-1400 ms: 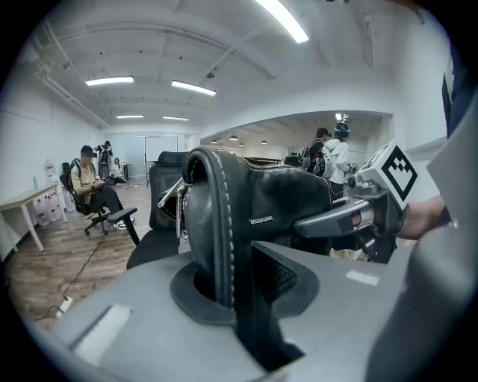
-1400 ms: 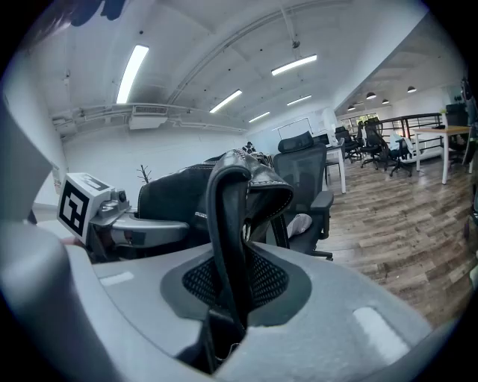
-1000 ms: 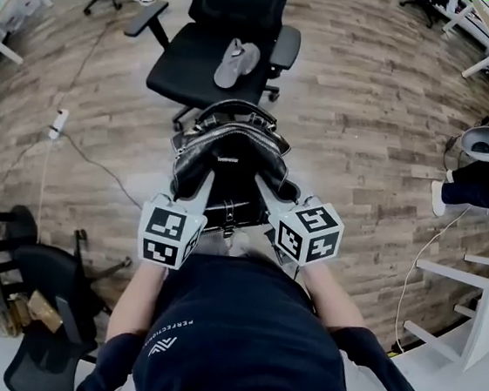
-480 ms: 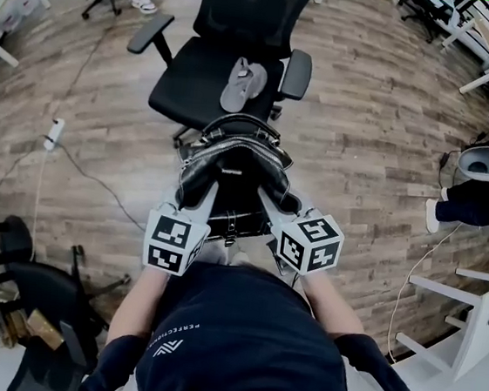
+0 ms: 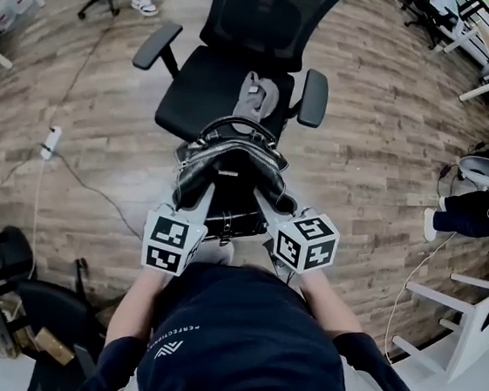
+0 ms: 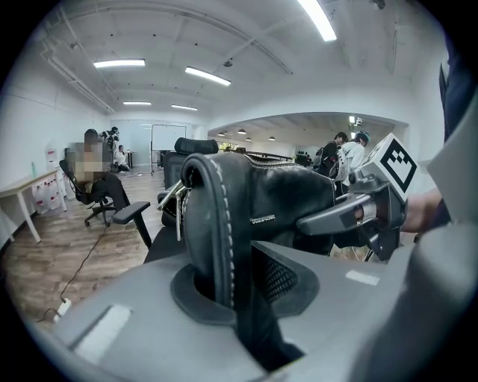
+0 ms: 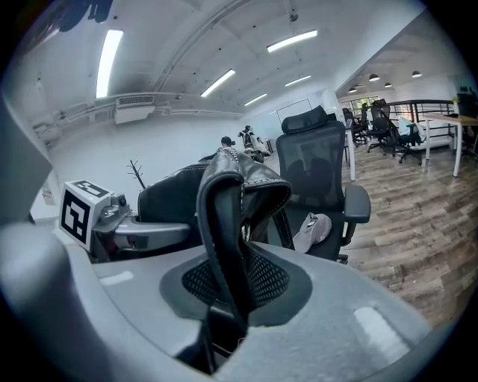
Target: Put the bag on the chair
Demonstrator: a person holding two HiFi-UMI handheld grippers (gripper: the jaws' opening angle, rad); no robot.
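Note:
A black leather bag (image 5: 230, 167) with white stitching hangs in the air between both grippers, just short of a black office chair (image 5: 207, 98). My left gripper (image 5: 194, 195) is shut on the bag's left edge (image 6: 213, 246). My right gripper (image 5: 266, 200) is shut on the bag's right edge (image 7: 224, 239). The bag's handles (image 5: 235, 128) arch up toward the chair. On the chair seat lies a grey cap (image 5: 254, 95), which also shows as the cap (image 7: 314, 230) in the right gripper view. The chair's backrest (image 7: 312, 168) faces me.
Wood-look floor (image 5: 381, 153) all around. A power strip and cable (image 5: 50, 142) lie on the floor at left. Other black chairs (image 5: 31, 297) stand at lower left, a white desk frame (image 5: 467, 321) at right. A seated person's legs (image 5: 482, 187) are at right, another person (image 6: 93, 175) far left.
The chair has come nearer and more centred ahead of the bag as I moved forward. Both grips on the bag are unchanged.

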